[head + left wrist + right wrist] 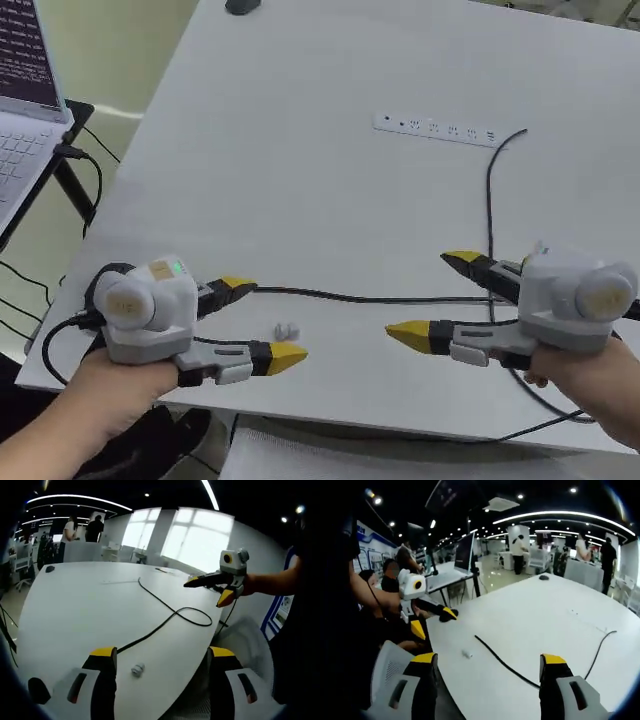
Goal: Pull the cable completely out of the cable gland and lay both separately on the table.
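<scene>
wide white table (300, 200), smooth matte top. head view: thin black round cable (350, 297) lies across it; small pale stubby cable gland (286, 330) sits apart, just below the cable's end. left hand-held gripper (272, 318) and right hand-held gripper (421, 294) both spread wide, empty. left gripper view: cable gland (137, 669) btwn the jaws, clear of the cable (165, 622). right gripper view: gland (467, 654) near the cable end, not touching. task looks done; next just lift away w/o nudging either.

A white table (300, 200) carries a black cable (350, 297) across the lower middle, a small gland (286, 330) apart below it, a power strip (435, 129) upper right and a mouse (242, 6) at the top edge.
</scene>
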